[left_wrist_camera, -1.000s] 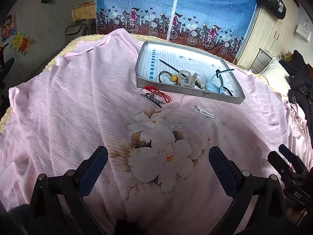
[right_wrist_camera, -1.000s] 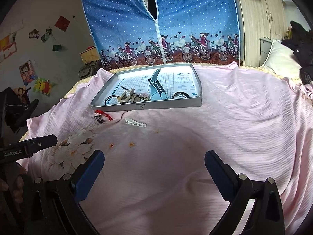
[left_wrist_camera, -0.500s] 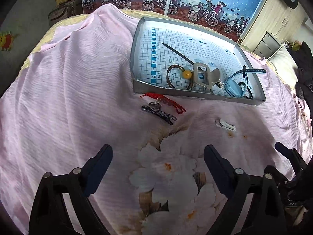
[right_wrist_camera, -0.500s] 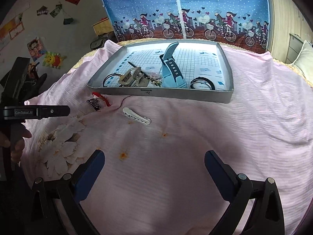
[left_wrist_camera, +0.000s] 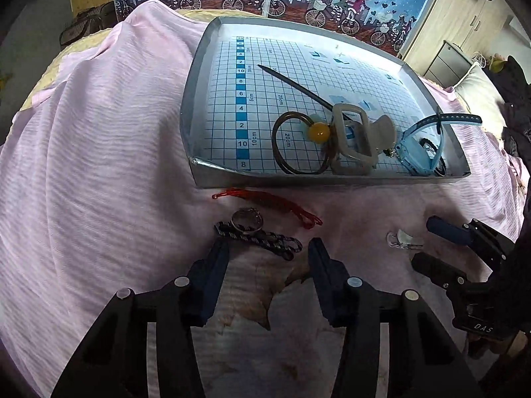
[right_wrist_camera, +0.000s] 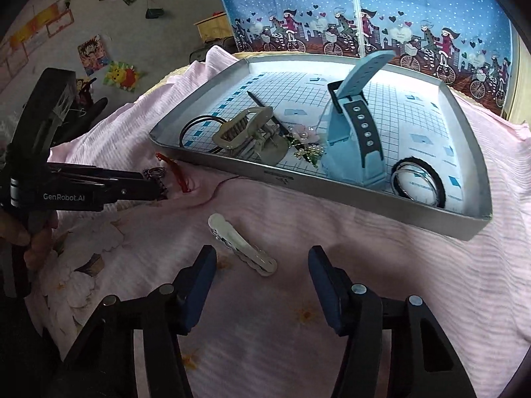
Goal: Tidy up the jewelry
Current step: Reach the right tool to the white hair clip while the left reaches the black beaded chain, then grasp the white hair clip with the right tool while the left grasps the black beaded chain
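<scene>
Left tongs apart, low over the pink bedsheet, nothing between the tips. Left fingertip sits at the near-left end of the dark braided cord; touching or just short, cannot tell. Cord lies flat on the sheet, running left to right across the gap between the tips.

Silver ring rests on the cord's far-left part. Just beyond it the red string lies loose on the sheet, close to the tray's near wall.

Right tongs also apart, empty, hovering over the sheet. White hair clip lies on the sheet just ahead of them, its near end between the two tips, not gripped. In the left view the clip sits right of the cord, with the right tongs' tips next to it.

Grey tray stands on the bed beyond all loose items. Inside, near edge, left to right in the left view: brown hair tie with yellow bead, beige claw clip, blue watch with one strap sticking up. Black stick lies diagonally across the gridded floor. Right view adds a pearl flower piece between claw clip and watch, and black hair ties in the near-right corner.

Far: blue bicycle-print curtain.
</scene>
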The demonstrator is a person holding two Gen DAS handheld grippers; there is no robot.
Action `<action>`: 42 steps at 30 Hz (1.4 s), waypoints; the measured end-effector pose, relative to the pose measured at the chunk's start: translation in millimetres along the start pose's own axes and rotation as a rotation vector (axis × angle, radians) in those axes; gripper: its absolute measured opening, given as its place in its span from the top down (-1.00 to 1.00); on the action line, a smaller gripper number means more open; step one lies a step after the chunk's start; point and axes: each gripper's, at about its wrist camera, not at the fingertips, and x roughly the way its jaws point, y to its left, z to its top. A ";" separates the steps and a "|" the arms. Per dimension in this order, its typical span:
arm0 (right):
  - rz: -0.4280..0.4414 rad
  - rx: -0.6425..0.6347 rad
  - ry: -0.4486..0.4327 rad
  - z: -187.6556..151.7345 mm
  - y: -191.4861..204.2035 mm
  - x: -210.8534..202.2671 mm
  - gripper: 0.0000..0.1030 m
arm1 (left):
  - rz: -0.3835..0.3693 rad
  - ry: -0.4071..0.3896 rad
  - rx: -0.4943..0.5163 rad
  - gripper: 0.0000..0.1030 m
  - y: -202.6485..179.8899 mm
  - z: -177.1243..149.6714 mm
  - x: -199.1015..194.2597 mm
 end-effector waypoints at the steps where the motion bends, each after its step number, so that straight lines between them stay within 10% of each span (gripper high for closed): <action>1: 0.008 -0.007 0.004 0.9 0.8 3.6 -0.06 | 0.009 -0.003 0.008 0.15 -0.5 1.1 3.1; 9: 0.043 0.003 0.001 6.4 -3.3 14.3 0.02 | 0.052 -0.017 0.062 0.17 -2.0 1.4 10.1; 18: 0.042 -0.039 0.000 5.6 6.3 13.8 0.33 | 0.050 -0.002 0.032 0.66 4.1 3.5 10.5; 26: 0.070 -0.047 0.016 4.8 11.1 15.8 0.70 | -0.032 0.045 0.015 0.74 -0.3 -1.4 7.5; 42: 0.130 0.067 0.014 0.2 5.5 14.2 0.75 | -0.251 0.128 -0.110 0.78 2.1 -9.7 -9.2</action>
